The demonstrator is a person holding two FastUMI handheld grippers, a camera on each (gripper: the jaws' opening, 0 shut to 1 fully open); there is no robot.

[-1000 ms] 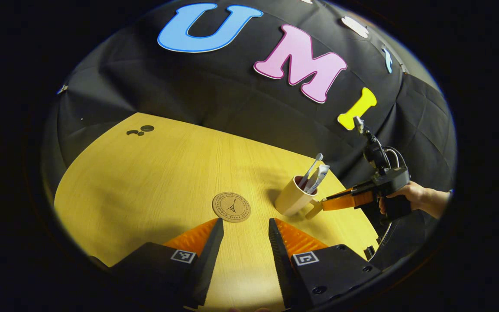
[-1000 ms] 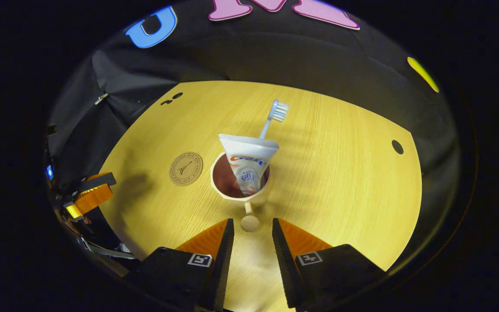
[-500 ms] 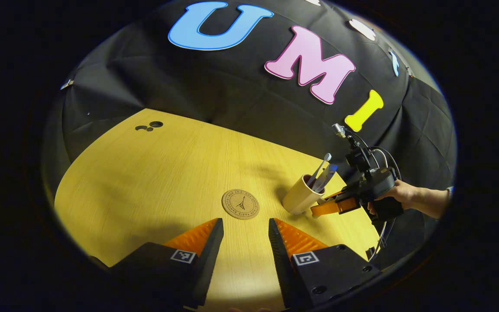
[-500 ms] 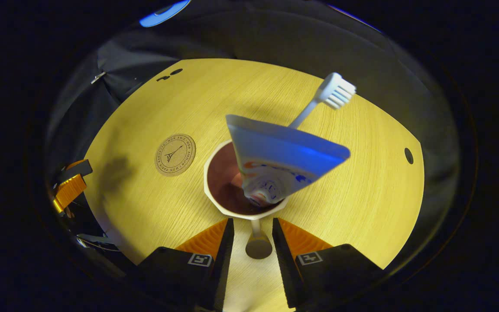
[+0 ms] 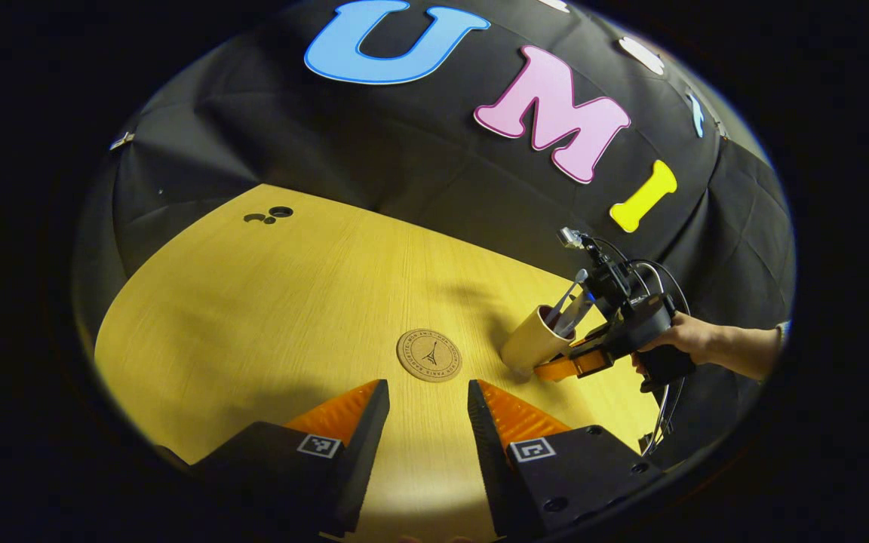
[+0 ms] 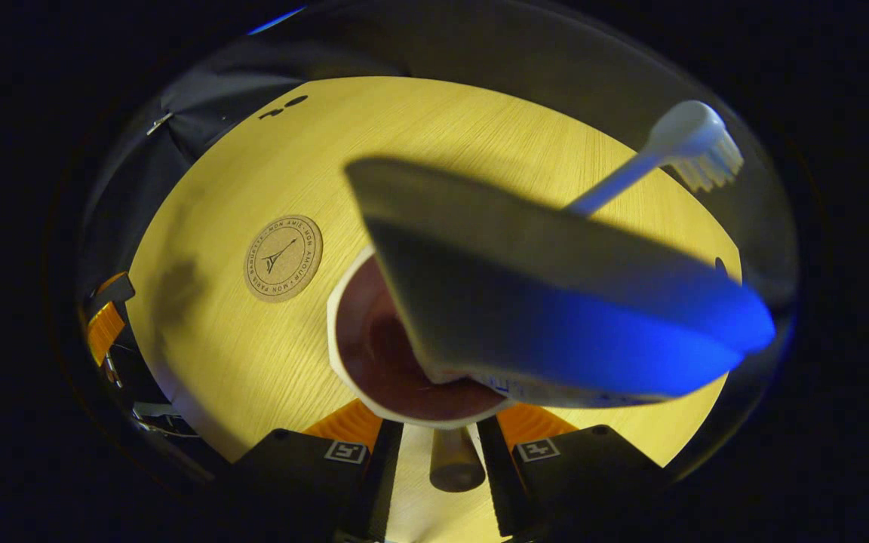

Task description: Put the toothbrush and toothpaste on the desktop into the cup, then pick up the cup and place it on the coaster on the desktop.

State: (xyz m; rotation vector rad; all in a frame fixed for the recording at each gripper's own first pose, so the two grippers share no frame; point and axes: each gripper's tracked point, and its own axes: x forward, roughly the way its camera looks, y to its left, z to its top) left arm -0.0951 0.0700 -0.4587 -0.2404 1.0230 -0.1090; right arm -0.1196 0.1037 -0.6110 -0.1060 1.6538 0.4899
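The cup (image 5: 534, 345) stands on the wooden desktop (image 5: 268, 302), just to one side of the round cork coaster (image 5: 429, 355), with the toothbrush (image 6: 687, 147) and the toothpaste (image 6: 555, 317) tube already leaning out of its top. The right gripper (image 6: 440, 467) has its two fingers set either side of the cup's knob-ended handle (image 6: 455, 464), which sticks out low from the wall; the gap looks narrow, but whether the fingers actually press on the handle I cannot tell. The left gripper (image 5: 428, 445) hangs over the near desktop with its jaws partly apart and nothing between them. I would guess the cup is rigid, smooth and fairly light, though made top-heavy by its tall load. The handle seems the sensible place to take hold, squeezed firmly near the wall, keeping the cup upright so neither item tips out on the short trip across.
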